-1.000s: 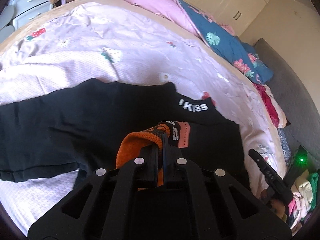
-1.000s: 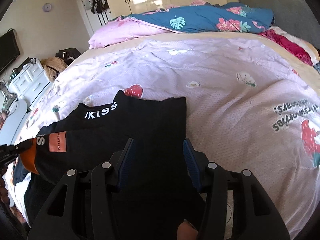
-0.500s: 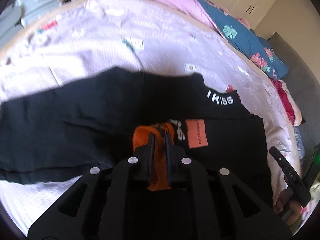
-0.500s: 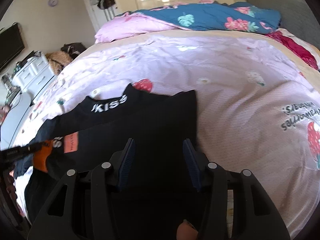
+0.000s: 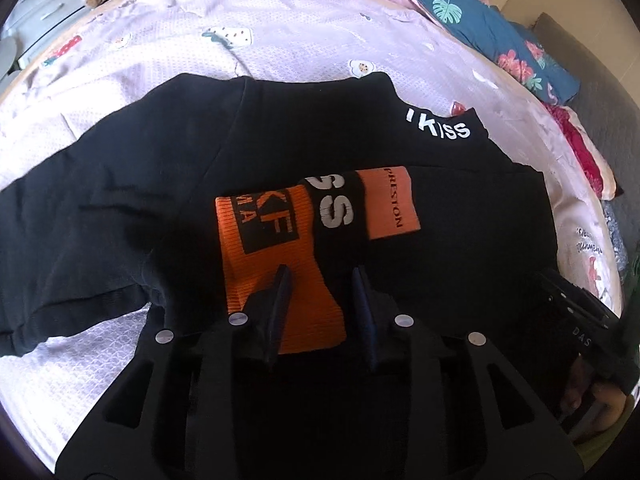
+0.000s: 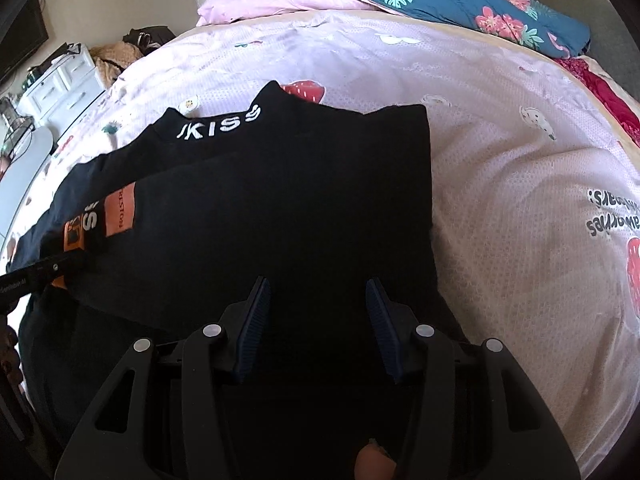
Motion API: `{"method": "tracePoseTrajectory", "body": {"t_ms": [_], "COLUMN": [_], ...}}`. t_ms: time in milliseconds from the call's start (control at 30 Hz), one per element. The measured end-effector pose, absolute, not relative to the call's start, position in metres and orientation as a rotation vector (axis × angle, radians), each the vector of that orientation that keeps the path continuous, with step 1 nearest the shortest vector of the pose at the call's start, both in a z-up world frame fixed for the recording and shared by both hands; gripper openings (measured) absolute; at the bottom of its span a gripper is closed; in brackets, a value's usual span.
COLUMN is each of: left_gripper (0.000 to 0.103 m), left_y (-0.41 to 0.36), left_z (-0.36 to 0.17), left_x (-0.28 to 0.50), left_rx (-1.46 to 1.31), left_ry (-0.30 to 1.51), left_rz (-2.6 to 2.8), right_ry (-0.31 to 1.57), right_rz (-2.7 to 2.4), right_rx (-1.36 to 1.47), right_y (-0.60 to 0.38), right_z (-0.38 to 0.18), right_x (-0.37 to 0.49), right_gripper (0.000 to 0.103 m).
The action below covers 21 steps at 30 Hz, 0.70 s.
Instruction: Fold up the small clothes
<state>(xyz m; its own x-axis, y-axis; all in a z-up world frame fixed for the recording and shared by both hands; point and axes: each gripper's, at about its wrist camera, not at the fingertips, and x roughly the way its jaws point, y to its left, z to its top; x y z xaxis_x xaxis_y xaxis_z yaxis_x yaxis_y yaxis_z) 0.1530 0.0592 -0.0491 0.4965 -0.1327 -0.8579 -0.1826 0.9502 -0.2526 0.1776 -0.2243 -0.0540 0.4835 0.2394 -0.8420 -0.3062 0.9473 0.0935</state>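
Orange cuff [image 5: 276, 264] now released: left gripper [image 5: 322, 280] fingers opening; right gripper [image 6: 318, 292] fingers spread, empty.

Left gripper [image 5: 322, 286], right gripper [image 6: 318, 300]: black frames, silver screws, dark blue ribbed pads [image 6: 256, 316]. "DAS" lettering on the right's side.

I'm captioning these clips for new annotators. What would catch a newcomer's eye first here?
Probably the bright orange ribbed cuff with black lettering, lying on the black long-sleeved top in the middle of the bed, between the jaws of the left gripper, which are opening. Next comes the white "KISS" lettering on the top's collar, then the pale pink strawberry-print bedsheet spread under it all.
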Motion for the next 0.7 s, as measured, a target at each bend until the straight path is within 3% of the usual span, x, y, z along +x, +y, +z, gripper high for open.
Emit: {"method": "tracePoseTrajectory", "body": {"t_ms": [67, 100, 133, 167, 233, 300, 367, 433, 700], "left_gripper": [0.031, 0.037, 0.051, 0.055, 0.055, 0.058, 0.079, 0.092, 0.094], "left_y": [0.06, 0.058, 0.057, 0.055, 0.053, 0.056, 0.059, 0.063, 0.074], "left_z": [-0.046, -0.042, -0.037, -0.032, -0.027, -0.023, -0.019, -0.014, 0.001], "left_x": [0.15, 0.147, 0.144, 0.141, 0.138, 0.134, 0.13, 0.125, 0.11], "left_rx": [-0.336, -0.328, -0.318, -0.311, -0.309, -0.326, -0.345, -0.35, -0.366], "left_ry": [1.045, 1.037, 1.022, 1.004, 0.992, 0.985, 0.974, 0.959, 0.931], "left_rz": [0.029, 0.026, 0.024, 0.02, 0.014, 0.025, 0.034, 0.059, 0.076], "right_ry": [0.999, 0.987, 0.975, 0.962, 0.922, 0.9, 0.879, 0.85, 0.793], "right_rz": [0.329, 0.332, 0.338, 0.342, 0.346, 0.346, 0.344, 0.339, 0.341], "right_rx": [-0.074, -0.067, -0.054, -0.049, -0.055, -0.064, -0.06, -0.048, -0.041], "right_y": [-0.224, -0.225, -0.225, -0.226, -0.225, -0.224, -0.224, -0.225, -0.221], "right_z": [-0.052, -0.05, -0.046, -0.042, -0.033, -0.025, -0.017, -0.009, 0.014], "right_x": [0.174, 0.172, 0.168, 0.165, 0.156, 0.15, 0.145, 0.139, 0.123], "right_gripper": [0.05, 0.054, 0.06, 0.064, 0.08, 0.085, 0.095, 0.098, 0.099]}}
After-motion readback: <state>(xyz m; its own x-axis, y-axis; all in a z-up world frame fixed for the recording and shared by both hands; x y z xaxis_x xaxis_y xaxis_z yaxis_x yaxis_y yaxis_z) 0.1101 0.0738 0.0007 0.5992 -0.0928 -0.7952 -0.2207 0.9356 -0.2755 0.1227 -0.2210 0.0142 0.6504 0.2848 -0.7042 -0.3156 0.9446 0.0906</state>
